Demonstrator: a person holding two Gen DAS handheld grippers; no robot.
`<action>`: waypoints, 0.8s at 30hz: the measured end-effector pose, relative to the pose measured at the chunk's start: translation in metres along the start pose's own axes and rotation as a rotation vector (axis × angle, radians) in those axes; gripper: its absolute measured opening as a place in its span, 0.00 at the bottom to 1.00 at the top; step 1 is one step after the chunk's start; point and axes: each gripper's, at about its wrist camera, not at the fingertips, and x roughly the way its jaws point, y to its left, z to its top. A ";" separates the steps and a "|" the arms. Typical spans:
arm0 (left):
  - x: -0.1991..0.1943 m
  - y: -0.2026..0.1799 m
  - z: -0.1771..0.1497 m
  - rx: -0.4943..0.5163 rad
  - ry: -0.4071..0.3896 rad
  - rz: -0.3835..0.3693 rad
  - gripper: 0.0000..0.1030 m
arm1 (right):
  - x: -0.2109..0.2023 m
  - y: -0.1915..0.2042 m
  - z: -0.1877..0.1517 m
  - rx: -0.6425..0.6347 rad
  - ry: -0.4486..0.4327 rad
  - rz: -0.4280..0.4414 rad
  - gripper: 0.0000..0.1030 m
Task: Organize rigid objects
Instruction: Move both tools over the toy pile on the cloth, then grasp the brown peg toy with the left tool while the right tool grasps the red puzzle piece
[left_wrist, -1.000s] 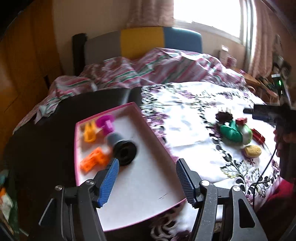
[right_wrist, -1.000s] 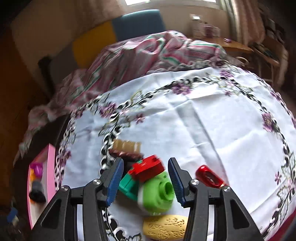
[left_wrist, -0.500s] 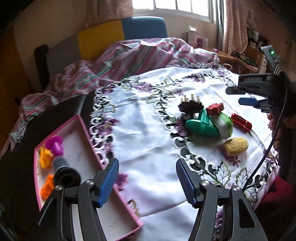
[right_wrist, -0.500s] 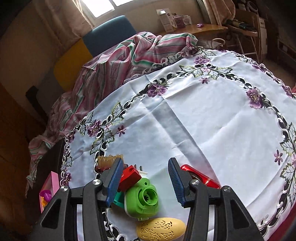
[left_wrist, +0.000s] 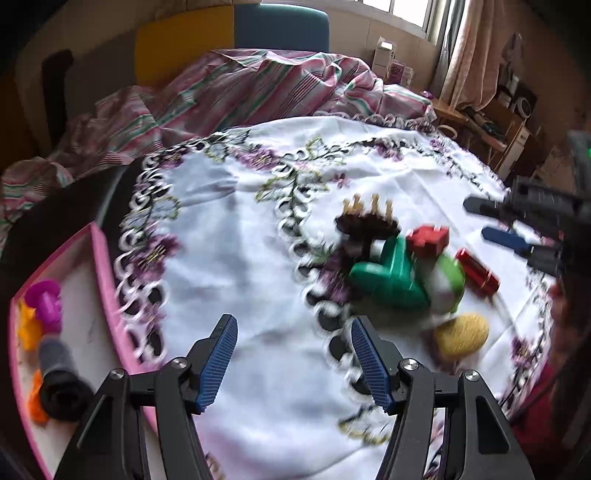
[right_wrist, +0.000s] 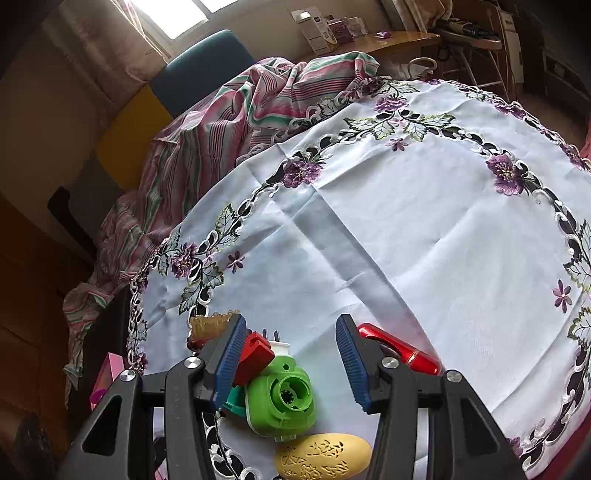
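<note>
White embroidered tablecloth (right_wrist: 406, 229) with purple flowers covers the work surface; striped bedding (left_wrist: 251, 88) lies bunched behind it.

Left gripper (left_wrist: 293, 356): blue-padded jaws stand apart with nothing between them, over bare cloth between the tray and the cluster of items.

Right gripper (right_wrist: 290, 354): jaws apart, not pressing on anything. Its left pad stands just beside the red block (right_wrist: 255, 356); whether they touch cannot be told. The green round-faced device (right_wrist: 282, 400) sits below the gap between the jaws.

Cluster, outward from the right gripper: the red block rests against the top of the green device, with a dark green piece (left_wrist: 388, 280) on its left side. A brown comb-like item (left_wrist: 367, 221) lies just beyond. A red cylindrical item (right_wrist: 400, 350) lies beside the right jaw. A yellow patterned oval (right_wrist: 323, 456) lies nearest the camera.

Pink-rimmed tray (left_wrist: 101, 266) sits at the cloth's left edge, well apart from the cluster. It holds a purple piece (left_wrist: 44, 302), orange pieces (left_wrist: 27, 328) and a dark cylinder (left_wrist: 61, 380), grouped at its left side.
</note>
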 end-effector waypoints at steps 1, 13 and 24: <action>0.002 0.000 0.004 -0.005 -0.001 -0.012 0.63 | 0.001 0.000 0.000 0.000 0.004 0.002 0.50; 0.051 -0.022 0.074 -0.037 -0.018 -0.131 0.86 | 0.005 -0.001 0.000 0.013 0.031 0.027 0.50; 0.115 -0.036 0.091 -0.055 0.075 -0.260 0.60 | 0.011 -0.002 -0.001 0.025 0.046 0.029 0.50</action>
